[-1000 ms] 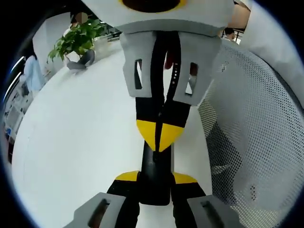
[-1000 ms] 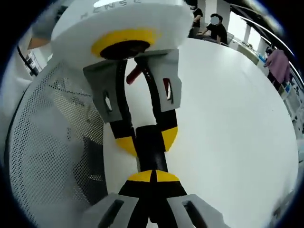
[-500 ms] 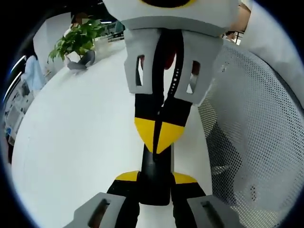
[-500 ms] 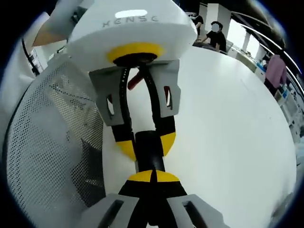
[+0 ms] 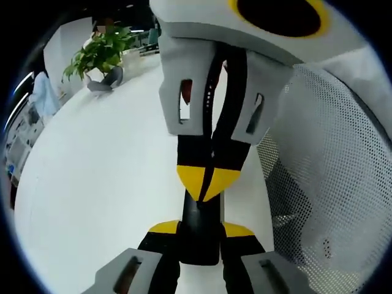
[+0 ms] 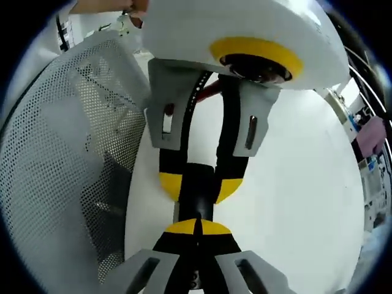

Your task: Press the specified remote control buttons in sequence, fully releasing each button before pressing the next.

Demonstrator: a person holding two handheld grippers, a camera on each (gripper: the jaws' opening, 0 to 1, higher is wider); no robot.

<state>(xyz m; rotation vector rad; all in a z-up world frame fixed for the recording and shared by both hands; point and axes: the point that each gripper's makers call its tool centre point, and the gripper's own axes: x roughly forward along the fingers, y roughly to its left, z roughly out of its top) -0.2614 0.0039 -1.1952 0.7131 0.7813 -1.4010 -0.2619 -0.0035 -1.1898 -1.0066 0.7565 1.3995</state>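
Right gripper [image 5: 208, 187] rolled since a second ago, tips closed, touching remote [image 5: 201, 229] face. Left gripper [image 6: 195, 184] still clamped on remote [image 6: 197, 199] above white tabletop [image 5: 104, 177]. Mesh basket [image 6: 67, 159] alongside, contents unclear. Plant [image 5: 98, 52] at far edge.

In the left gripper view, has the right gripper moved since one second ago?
Yes. Against the unmoved plant, the right gripper leaned rightward, its tip slightly lower.
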